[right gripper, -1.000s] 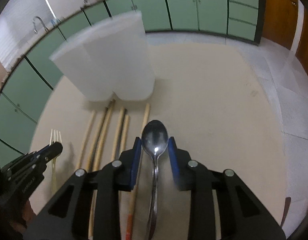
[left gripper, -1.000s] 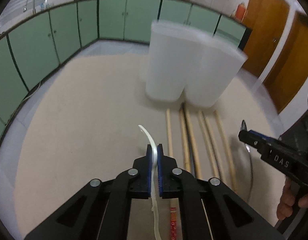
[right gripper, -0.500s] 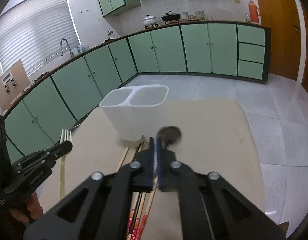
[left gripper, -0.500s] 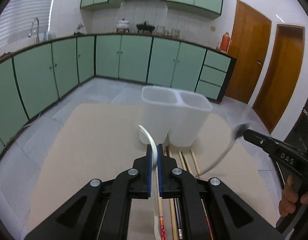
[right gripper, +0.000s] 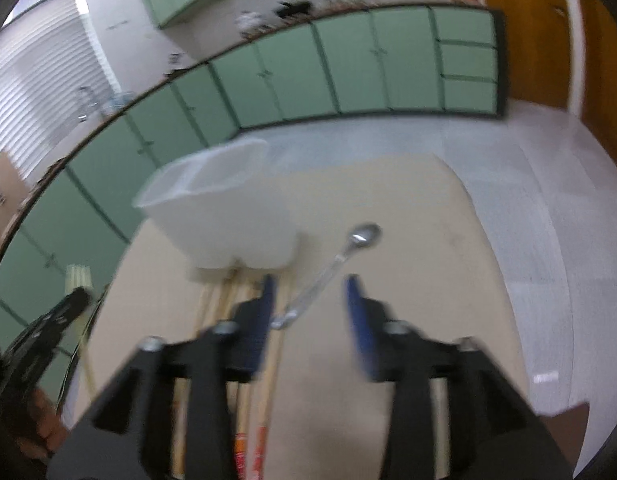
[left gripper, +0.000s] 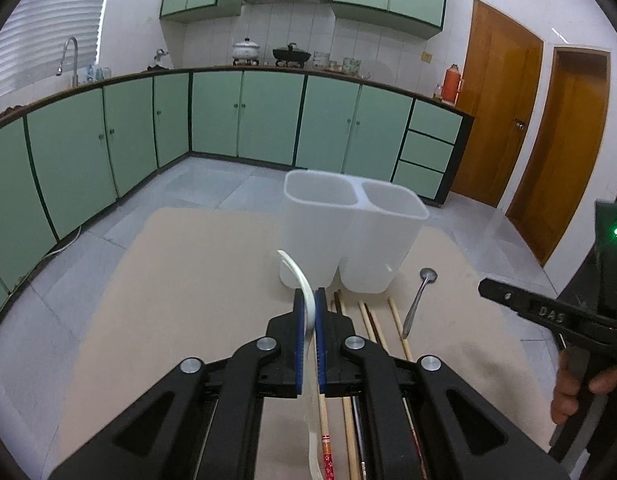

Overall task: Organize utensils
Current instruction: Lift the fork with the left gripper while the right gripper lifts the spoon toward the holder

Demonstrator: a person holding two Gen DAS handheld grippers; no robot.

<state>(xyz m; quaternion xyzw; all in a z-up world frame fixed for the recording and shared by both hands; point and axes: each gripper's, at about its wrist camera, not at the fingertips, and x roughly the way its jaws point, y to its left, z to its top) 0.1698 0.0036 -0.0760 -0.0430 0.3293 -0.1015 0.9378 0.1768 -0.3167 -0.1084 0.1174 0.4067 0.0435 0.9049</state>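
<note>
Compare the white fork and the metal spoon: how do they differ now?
The white fork is pale and matte; the metal spoon is shiny. The fork is clamped in the shut left gripper, above the table; the spoon lies loose on the table, free of the right gripper, whose jaws have just been opening. Both are outside the white holder.

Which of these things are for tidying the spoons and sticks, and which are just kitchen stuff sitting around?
For the job: white fork held in the left gripper, metal spoon below the open right gripper, chopsticks, white two-part holder.

Just around: pots, red flask, tap.
</note>
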